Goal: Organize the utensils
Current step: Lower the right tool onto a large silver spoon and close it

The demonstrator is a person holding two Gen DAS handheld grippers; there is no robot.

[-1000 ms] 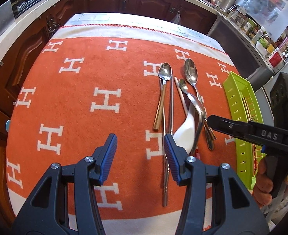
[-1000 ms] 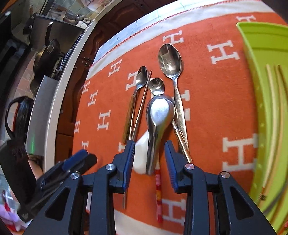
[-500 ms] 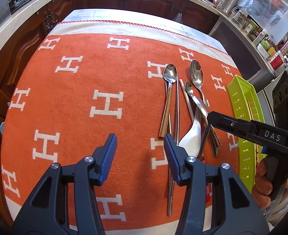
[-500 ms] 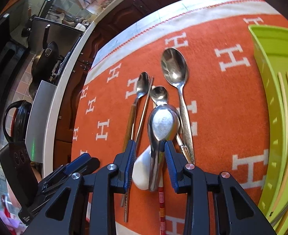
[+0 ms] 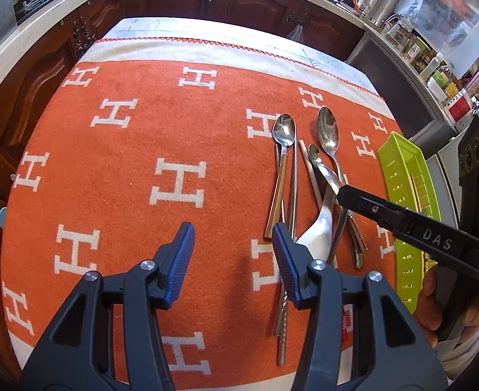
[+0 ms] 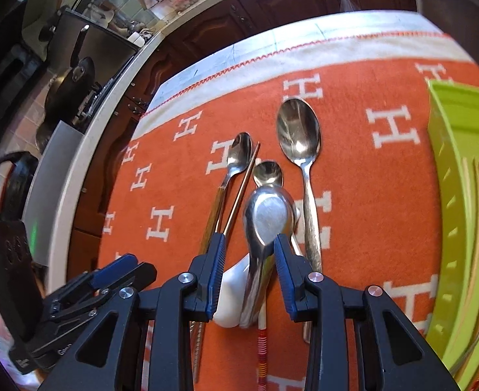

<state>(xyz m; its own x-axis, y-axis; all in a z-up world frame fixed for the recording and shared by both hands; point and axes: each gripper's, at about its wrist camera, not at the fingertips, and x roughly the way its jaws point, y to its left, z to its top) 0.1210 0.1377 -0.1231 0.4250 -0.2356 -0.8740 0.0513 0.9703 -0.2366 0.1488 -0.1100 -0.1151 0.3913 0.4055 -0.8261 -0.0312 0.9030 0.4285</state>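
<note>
Between the right gripper's (image 6: pixel 247 257) pads stands a shiny steel serving spoon (image 6: pixel 267 221), gripped, handle toward the claw; green slotted tray (image 6: pixel 461 176) lies rightward; left gripper (image 5: pixel 231 254) gapes empty.

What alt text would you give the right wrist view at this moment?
The right gripper holds a steel spoon by its neck, bowl raised toward the camera, above a row of spoons and chopsticks on an orange blanket patterned with white H letters. A lime-green utensil tray lies at the right edge, and the left gripper shows at lower left.
</note>
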